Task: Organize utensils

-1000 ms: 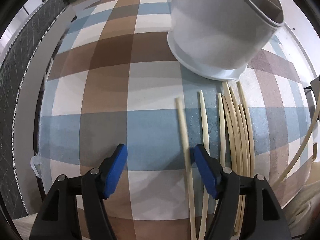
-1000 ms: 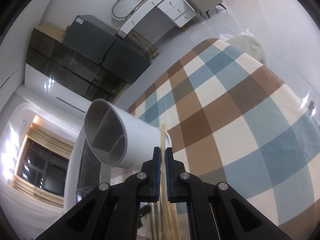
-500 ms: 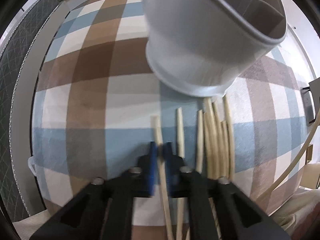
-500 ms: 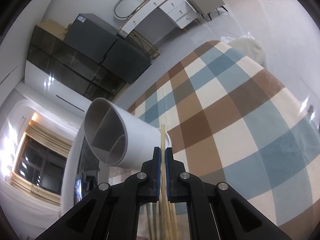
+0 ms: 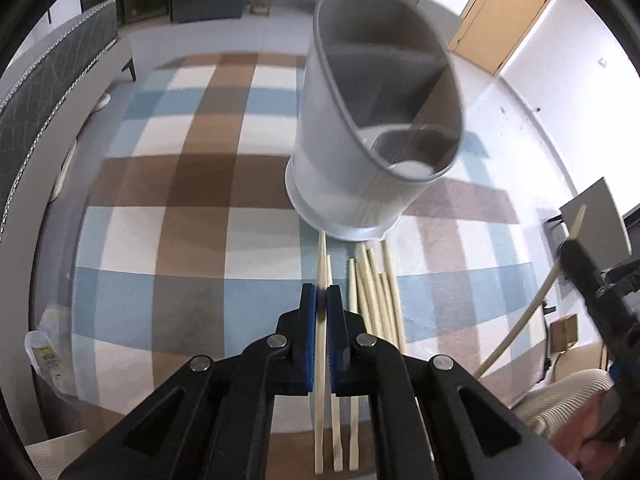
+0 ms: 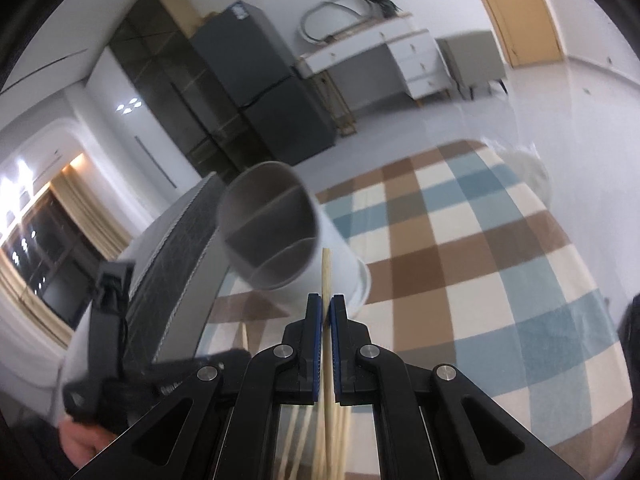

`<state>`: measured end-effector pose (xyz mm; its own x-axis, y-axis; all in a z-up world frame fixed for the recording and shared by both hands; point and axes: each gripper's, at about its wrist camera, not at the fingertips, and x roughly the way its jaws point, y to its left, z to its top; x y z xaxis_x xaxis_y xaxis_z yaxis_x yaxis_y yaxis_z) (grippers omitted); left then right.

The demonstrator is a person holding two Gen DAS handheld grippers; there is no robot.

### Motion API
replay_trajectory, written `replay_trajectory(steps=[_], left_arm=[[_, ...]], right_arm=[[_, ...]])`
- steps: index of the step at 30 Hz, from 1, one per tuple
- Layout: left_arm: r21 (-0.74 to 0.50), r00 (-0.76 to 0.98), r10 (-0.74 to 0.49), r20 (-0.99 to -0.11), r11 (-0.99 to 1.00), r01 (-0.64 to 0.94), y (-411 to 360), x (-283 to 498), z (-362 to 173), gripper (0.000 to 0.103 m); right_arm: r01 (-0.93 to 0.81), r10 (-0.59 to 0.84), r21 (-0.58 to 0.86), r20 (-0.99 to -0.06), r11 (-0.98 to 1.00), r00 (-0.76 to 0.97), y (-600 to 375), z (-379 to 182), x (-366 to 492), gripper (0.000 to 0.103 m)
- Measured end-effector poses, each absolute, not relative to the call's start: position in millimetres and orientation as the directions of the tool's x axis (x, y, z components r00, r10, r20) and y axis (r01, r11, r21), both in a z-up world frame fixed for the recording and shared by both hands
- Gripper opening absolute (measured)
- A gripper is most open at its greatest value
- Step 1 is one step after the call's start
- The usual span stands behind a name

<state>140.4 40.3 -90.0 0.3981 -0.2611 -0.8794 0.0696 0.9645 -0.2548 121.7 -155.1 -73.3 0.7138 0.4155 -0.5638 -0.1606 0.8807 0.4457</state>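
Observation:
A grey divided utensil holder stands on the checked cloth, also in the right wrist view. Several pale wooden chopsticks lie in front of its base. My left gripper is shut on one chopstick whose tip points at the holder's base. My right gripper is shut on another chopstick, held in the air with its tip near the holder's rim; it shows at the right edge of the left wrist view.
The table has a brown, blue and white checked cloth. A grey padded chair back stands at the left. A dark cabinet and white drawers stand far behind.
My left gripper closed on a chopstick and lifted back, so the holder now sits further off and its inside shows. My right gripper tilted up with its chopstick.

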Motion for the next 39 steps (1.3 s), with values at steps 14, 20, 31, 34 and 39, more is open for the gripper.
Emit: replay_trajectory(steps=[14, 20, 31, 34, 39], left_arm=[[-0.256, 0.447, -0.311, -0.839, 0.950, 0.180, 25, 122, -46, 0.000], [-0.254, 0.458, -0.337, -0.823, 0.939, 0.233, 22, 117, -22, 0.000], [-0.238, 0.356, -0.260, -0.898, 0.966, 0.104, 47, 154, -75, 0.009], [-0.240, 0.317, -0.240, -0.918, 0.970, 0.041, 53, 166, -107, 0.042], [-0.231, 0.270, -0.209, -0.940, 0.971, -0.054, 56, 186, -139, 0.052]], right_arm=[[-0.230, 0.377, 0.321, -0.541, 0.919, 0.752, -124, -56, 88, 0.004], [-0.261, 0.381, 0.294, -0.497, 0.919, 0.780, -117, -39, 88, 0.004], [-0.245, 0.375, 0.307, -0.504, 0.920, 0.778, -132, -40, 104, 0.004], [-0.242, 0.375, 0.311, -0.503, 0.919, 0.779, -137, -42, 106, 0.004], [-0.231, 0.386, 0.342, -0.512, 0.911, 0.767, -144, -53, 112, 0.004]])
